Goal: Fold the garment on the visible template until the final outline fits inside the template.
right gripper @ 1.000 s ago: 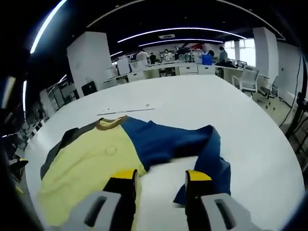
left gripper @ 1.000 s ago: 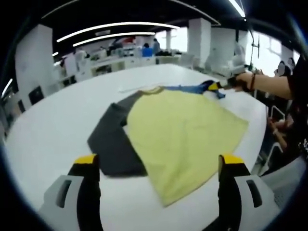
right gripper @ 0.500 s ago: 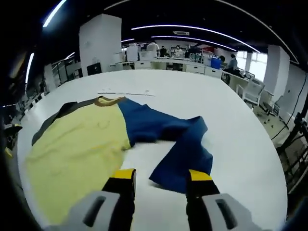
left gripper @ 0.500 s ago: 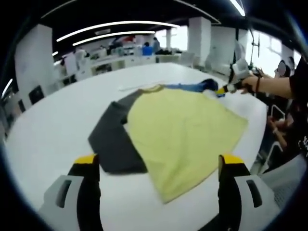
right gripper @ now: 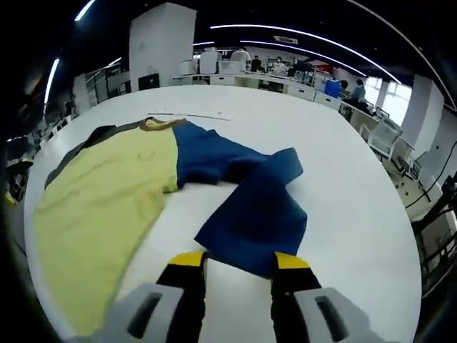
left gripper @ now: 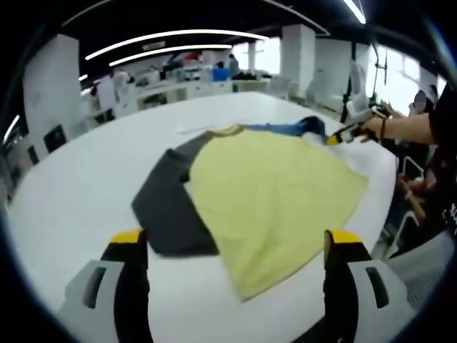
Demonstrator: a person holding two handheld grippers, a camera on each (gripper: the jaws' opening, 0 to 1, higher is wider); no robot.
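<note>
A T-shirt lies flat on the white table. It has a yellow body, a dark grey sleeve and a blue sleeve. My left gripper is open wide at the near hem, above the table and touching nothing. In the right gripper view the yellow body is at the left, and the blue sleeve lies spread just ahead of my right gripper. That gripper is open with nothing between its fingers. From the left gripper view, the right gripper hovers beside the blue sleeve.
A thin pale strip lies on the table beyond the collar. A person's hand and sleeve come in from the right. Desks, chairs and people stand far behind. The table edge curves round at the right.
My right gripper has drawn back from the blue sleeve, which now lies spread out flatter on the table. The left gripper has not moved.
</note>
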